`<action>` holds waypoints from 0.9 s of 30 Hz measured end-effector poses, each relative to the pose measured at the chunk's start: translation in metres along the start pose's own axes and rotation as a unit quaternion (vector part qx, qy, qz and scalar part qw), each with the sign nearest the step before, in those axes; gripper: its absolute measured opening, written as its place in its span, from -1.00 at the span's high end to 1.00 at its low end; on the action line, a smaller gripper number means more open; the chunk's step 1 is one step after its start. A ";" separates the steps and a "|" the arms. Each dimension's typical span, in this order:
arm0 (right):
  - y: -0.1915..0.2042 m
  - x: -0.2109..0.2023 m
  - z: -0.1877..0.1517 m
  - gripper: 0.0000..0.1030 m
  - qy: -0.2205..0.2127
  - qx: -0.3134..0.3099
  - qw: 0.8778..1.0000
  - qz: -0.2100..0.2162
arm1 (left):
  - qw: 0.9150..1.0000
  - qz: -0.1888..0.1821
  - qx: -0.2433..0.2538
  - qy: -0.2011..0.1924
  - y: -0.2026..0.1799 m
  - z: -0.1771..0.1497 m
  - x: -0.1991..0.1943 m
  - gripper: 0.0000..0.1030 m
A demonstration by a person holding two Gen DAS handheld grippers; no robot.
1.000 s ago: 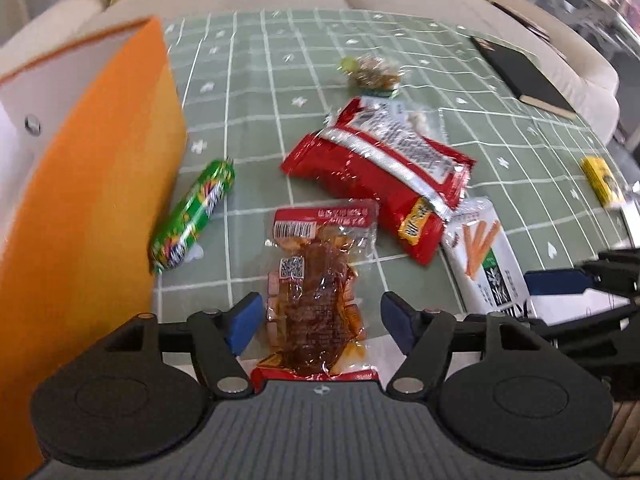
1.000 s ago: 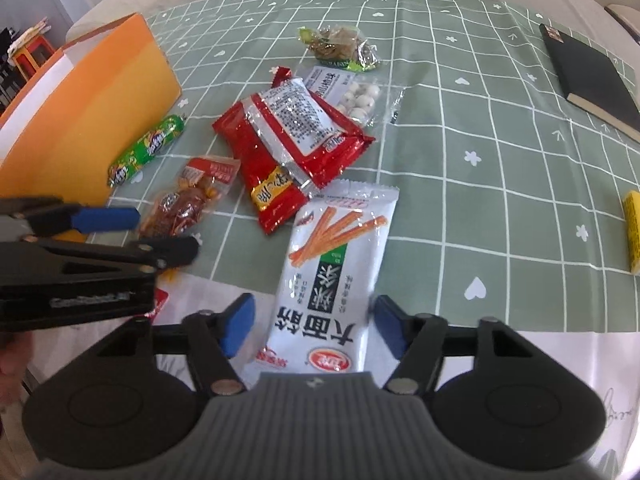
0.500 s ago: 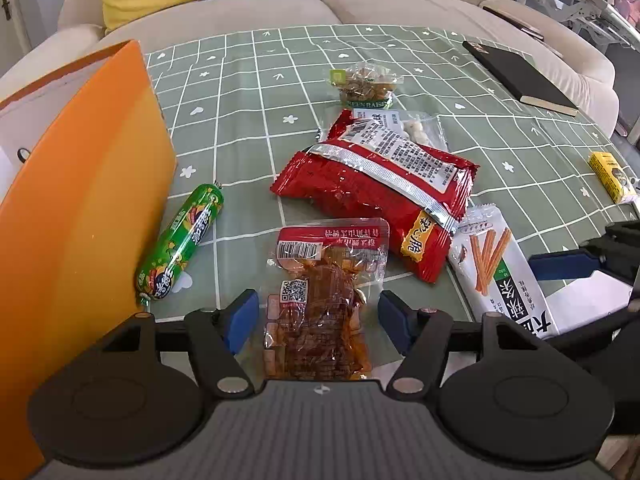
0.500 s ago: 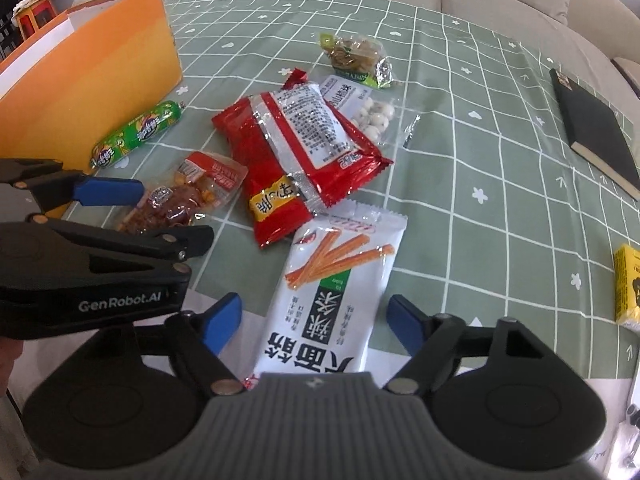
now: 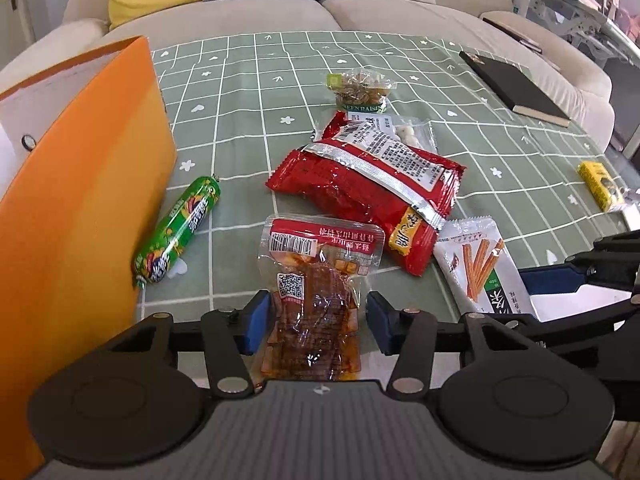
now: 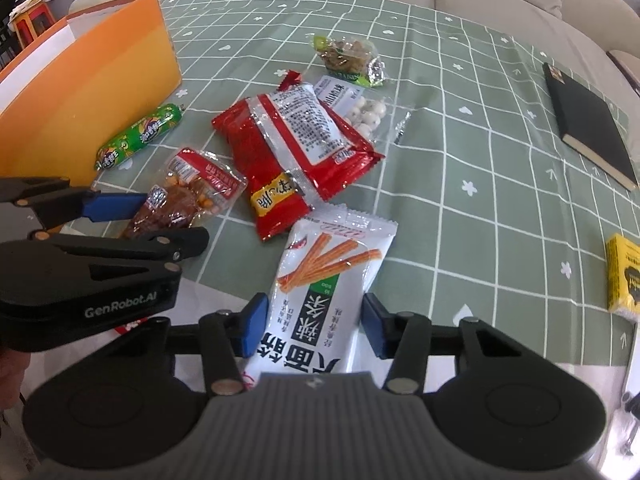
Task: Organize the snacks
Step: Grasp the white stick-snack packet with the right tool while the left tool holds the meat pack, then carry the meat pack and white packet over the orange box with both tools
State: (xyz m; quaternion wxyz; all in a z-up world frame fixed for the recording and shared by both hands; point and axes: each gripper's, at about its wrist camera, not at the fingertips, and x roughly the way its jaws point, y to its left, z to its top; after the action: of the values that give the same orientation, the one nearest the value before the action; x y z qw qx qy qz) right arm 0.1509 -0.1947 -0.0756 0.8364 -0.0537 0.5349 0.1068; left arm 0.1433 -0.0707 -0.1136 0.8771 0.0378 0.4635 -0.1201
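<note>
Several snacks lie on a green checked tablecloth point(image 5: 248, 80). My left gripper point(image 5: 316, 324) is open, its blue pads on either side of a clear packet of brown-red snack point(image 5: 316, 292), close to its edges. My right gripper point(image 6: 314, 326) is open around the near end of a white packet with orange sticks point(image 6: 320, 292). A big red bag point(image 5: 372, 184), a green sausage point(image 5: 180, 228), a nut packet point(image 5: 360, 88) and a packet of white balls point(image 6: 364, 110) lie farther off. An orange box point(image 5: 80, 208) stands at the left.
A black notebook point(image 5: 516, 88) lies at the far right and a small yellow box point(image 5: 600, 186) near the right edge. A beige sofa with yellow and blue cushions point(image 5: 280, 4) runs behind the table. The left gripper also shows in the right wrist view point(image 6: 120, 220).
Both grippers have narrowed around their packets and both views have tilted up to show more of the table and sofa. The snacks lie where they were.
</note>
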 end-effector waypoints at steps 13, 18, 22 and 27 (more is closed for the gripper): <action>0.005 -0.037 -0.018 0.07 -0.030 0.038 0.999 0.018 | 1.000 -0.006 0.014 -0.023 -0.009 0.008 -0.046 -0.15; 0.003 -0.055 -0.020 0.07 -0.053 0.061 0.996 0.028 | 0.999 -0.010 0.014 -0.033 -0.008 0.011 -0.067 -0.15; 0.006 -0.068 -0.018 0.07 -0.071 0.067 0.995 0.037 | 0.999 -0.007 0.013 -0.043 -0.004 0.016 -0.084 -0.15; 0.014 -0.081 -0.013 0.07 -0.090 0.066 0.992 0.053 | 0.999 -0.007 -0.002 -0.053 0.008 0.018 -0.104 -0.15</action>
State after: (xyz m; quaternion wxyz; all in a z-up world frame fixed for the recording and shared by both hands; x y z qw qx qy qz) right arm 0.1033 -0.1934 -0.0068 0.8760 0.0395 0.4654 0.1200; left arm 0.1036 -0.0478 -0.0182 0.8994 0.0261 0.4173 -0.1272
